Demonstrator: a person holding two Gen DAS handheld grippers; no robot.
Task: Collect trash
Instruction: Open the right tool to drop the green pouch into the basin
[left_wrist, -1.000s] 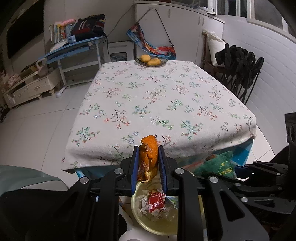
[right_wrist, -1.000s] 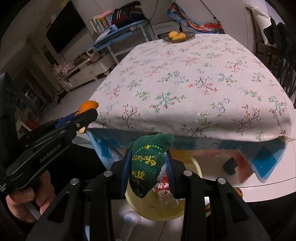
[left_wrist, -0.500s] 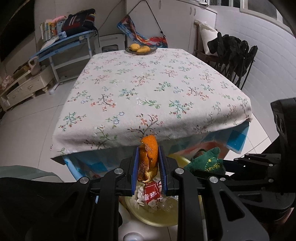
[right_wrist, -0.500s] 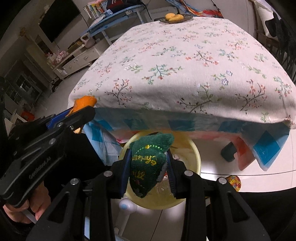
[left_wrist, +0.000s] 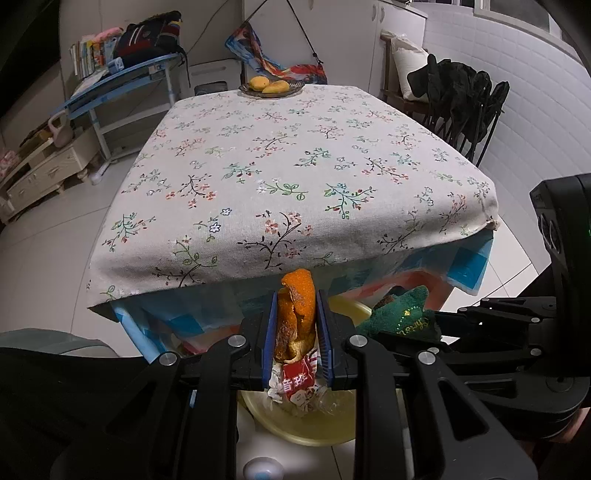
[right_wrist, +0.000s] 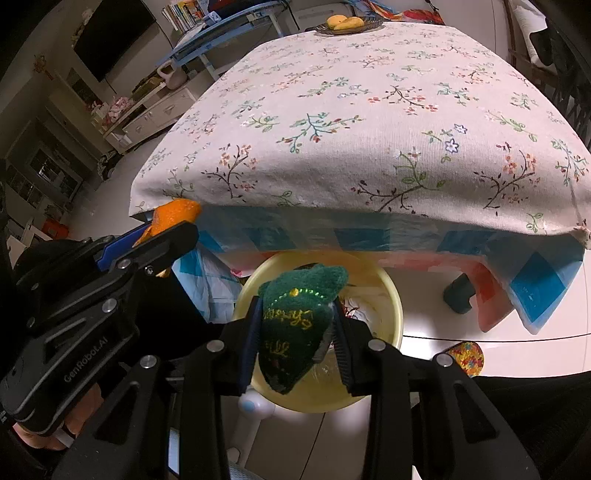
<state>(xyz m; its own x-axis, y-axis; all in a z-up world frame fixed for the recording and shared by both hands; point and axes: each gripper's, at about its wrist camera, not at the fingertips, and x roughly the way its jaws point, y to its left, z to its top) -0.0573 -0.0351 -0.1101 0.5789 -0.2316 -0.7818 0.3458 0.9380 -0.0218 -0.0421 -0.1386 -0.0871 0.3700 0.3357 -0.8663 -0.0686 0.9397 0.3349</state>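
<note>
My left gripper (left_wrist: 295, 314) is shut on a piece of orange peel (left_wrist: 295, 314), held upright just in front of the table's near edge and over a yellow bin (left_wrist: 295, 424). The bin holds a red wrapper (left_wrist: 297, 384) and crumpled white scraps. My right gripper (right_wrist: 295, 328) is shut on a dark green plush cloth with gold lettering (right_wrist: 295, 325), directly above the same yellow bin (right_wrist: 384, 280). In the right wrist view the left gripper (right_wrist: 173, 225) and its orange peel (right_wrist: 173, 216) sit at the left, a little higher than the bin.
A table under a floral cloth (left_wrist: 295, 166) fills the view ahead, with a plate of yellow fruit (left_wrist: 271, 86) at its far end. A blue checked underlayer (right_wrist: 535, 280) hangs below the cloth. Dark chairs (left_wrist: 461, 99) stand at the right, a blue desk (left_wrist: 122, 81) at the back left.
Both grippers have sunk and tipped downward in front of the table edge. The yellow bin now shows more fully under them. Both grips are unchanged.
</note>
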